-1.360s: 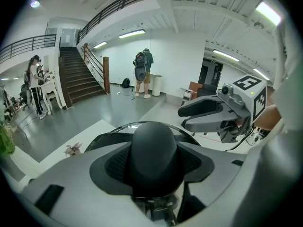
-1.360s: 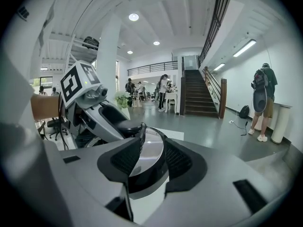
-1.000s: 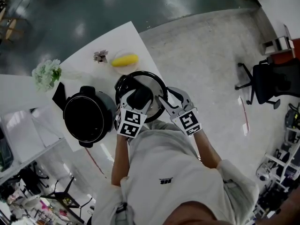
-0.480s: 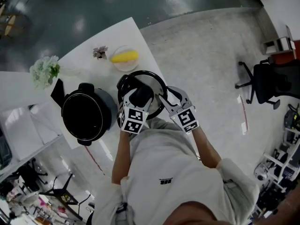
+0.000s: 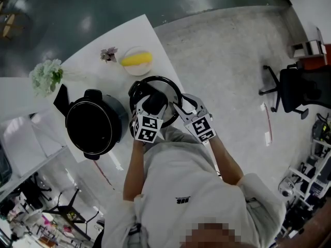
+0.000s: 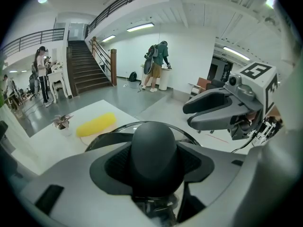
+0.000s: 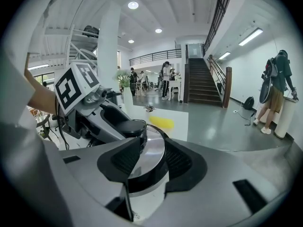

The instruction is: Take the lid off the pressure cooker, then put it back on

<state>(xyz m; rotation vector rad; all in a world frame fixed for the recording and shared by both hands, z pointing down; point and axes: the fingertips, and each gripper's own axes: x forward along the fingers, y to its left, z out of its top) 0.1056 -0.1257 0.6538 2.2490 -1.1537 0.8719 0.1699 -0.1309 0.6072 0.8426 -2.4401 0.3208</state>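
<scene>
Both jaws gripped the lid [image 5: 167, 89]: our left gripper [image 5: 153, 105] clamped its knob [image 6: 154, 148], our right gripper [image 5: 177, 110] its rim [image 7: 150, 142]; the open pressure cooker pot [image 5: 93, 128] stood leftward.

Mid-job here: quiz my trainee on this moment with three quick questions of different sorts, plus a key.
1. True or false: the cooker stands open, its lid off.
2. The left tongs grip: A the knob of the lid, B the cooker's wall, C the yellow food?
3. Fill in: the right tongs clamp the lid's ____.
Key: 1 true; 2 A; 3 rim.
</scene>
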